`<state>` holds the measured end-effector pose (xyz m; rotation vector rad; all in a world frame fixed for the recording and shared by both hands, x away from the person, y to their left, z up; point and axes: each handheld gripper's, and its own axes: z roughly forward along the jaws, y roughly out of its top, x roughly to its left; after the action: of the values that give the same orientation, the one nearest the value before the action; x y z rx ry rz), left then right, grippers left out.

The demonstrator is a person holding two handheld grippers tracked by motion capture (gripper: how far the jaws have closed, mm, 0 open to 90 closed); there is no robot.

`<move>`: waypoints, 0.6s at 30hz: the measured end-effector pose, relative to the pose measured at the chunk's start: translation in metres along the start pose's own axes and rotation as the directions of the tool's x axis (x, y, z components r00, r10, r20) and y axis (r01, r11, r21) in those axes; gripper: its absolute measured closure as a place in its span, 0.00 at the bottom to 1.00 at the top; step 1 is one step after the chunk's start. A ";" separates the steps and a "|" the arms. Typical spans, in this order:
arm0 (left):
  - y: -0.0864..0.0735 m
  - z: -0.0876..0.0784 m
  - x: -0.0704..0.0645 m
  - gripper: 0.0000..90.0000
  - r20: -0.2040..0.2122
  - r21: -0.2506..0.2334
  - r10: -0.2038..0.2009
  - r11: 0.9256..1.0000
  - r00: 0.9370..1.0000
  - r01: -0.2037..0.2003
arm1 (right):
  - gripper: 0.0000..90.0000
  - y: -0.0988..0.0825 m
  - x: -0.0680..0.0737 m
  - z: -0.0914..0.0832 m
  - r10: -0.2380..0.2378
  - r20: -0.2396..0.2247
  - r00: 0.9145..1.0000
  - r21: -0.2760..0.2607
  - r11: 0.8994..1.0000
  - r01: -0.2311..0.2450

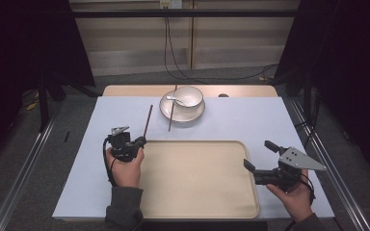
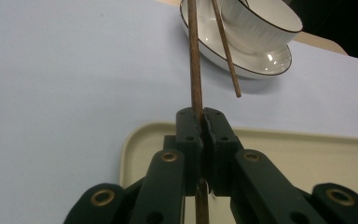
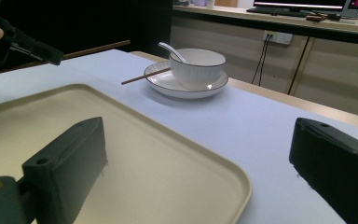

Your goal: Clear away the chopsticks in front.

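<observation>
The surface [image 1: 77, 159], covered in pale blue, carried a large cream tray [image 1: 197, 202] at its near edge, bare inside. Beyond the tray's far rim stood a white plate [image 1: 192, 115] bearing a white bowl [image 1: 189, 96], with a white spoon [image 1: 175, 100] resting in the bowl. The right gripper [image 1: 260, 156] hovered over the tray's right rim, its fingers [image 3: 70, 158] spread wide and holding nothing. The left gripper [image 1: 142, 140] sat at the tray's far left corner, its fingers [image 2: 189, 128] closed tight on the near end of a dark wooden chopstick [image 1: 148, 120], which pointed away toward the plate and lay apart from it. A second chopstick [image 1: 172, 114] leaned with its far end on the plate's rim and its near tip on the surface, just short of the tray. The step in hand appeared to be carrying the gripped chopstick to the tray; it would go best if the grip stayed firm, since the hold is near one end and the stick could pivot, and if the stick were swung clear of the plate before being lowered flat onto the tray.
</observation>
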<state>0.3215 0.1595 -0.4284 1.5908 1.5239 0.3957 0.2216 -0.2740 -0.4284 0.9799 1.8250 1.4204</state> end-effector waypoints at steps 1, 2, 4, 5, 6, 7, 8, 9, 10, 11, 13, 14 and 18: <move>-0.001 -0.002 0.000 0.95 0.001 -0.003 0.006 1.000 1.000 -0.006 | 0.04 0.000 0.000 0.000 0.000 0.000 1.000 0.000 1.000 0.000; -0.002 -0.005 0.000 0.95 0.004 -0.008 0.002 1.000 1.000 -0.002 | 0.04 0.000 0.000 0.000 -0.001 0.001 1.000 0.000 1.000 0.001; -0.005 -0.010 -0.001 0.95 0.007 -0.017 0.003 1.000 1.000 -0.003 | 0.04 0.000 0.000 0.000 0.000 -0.002 1.000 0.001 1.000 0.000; -0.007 -0.013 -0.001 0.95 0.011 -0.020 -0.002 1.000 1.000 0.002 | 0.04 0.000 0.000 0.000 0.002 -0.001 1.000 0.002 1.000 -0.002; -0.010 -0.016 -0.002 0.95 0.011 -0.022 -0.002 1.000 1.000 0.003 | 0.04 0.000 0.000 0.000 0.001 -0.002 1.000 0.003 1.000 -0.001; -0.014 -0.019 -0.002 0.95 0.010 -0.024 0.000 1.000 1.000 0.000 | 0.04 0.000 0.000 0.000 -0.001 -0.002 1.000 0.003 1.000 0.001; -0.017 -0.021 -0.002 0.95 0.011 -0.024 -0.005 1.000 1.000 0.005 | 0.04 0.000 0.000 0.000 0.002 -0.002 1.000 0.005 1.000 -0.002; -0.017 -0.021 -0.002 0.95 0.011 -0.024 -0.005 1.000 1.000 0.005 | 0.04 0.000 0.000 0.000 0.001 -0.002 1.000 0.005 1.000 -0.001; -0.021 -0.023 -0.001 0.95 0.011 -0.024 -0.003 1.000 1.000 0.004 | 0.04 0.000 0.001 0.000 0.002 0.001 1.000 0.006 1.000 -0.002; -0.028 -0.029 0.000 0.95 0.002 -0.027 -0.006 1.000 1.000 0.006 | 0.04 0.000 0.001 0.000 0.000 -0.002 1.000 0.006 1.000 0.000; -0.034 -0.035 0.000 0.95 0.007 -0.030 -0.020 0.999 1.000 0.020 | 0.04 0.000 0.001 0.001 0.004 0.000 1.000 0.004 1.000 -0.004; -0.034 -0.035 0.000 0.95 0.007 -0.030 -0.020 0.999 1.000 0.020 | 0.04 0.000 0.001 0.001 0.002 0.003 1.000 0.005 1.000 -0.002; -0.048 -0.047 -0.001 0.95 0.008 -0.035 -0.023 0.999 1.000 0.023 | 0.04 0.000 0.001 0.001 -0.001 0.004 1.000 0.009 1.000 0.001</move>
<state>0.2557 0.1690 -0.4373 1.5448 1.5199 0.4009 0.2214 -0.2725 -0.4287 0.9853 1.8298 1.4101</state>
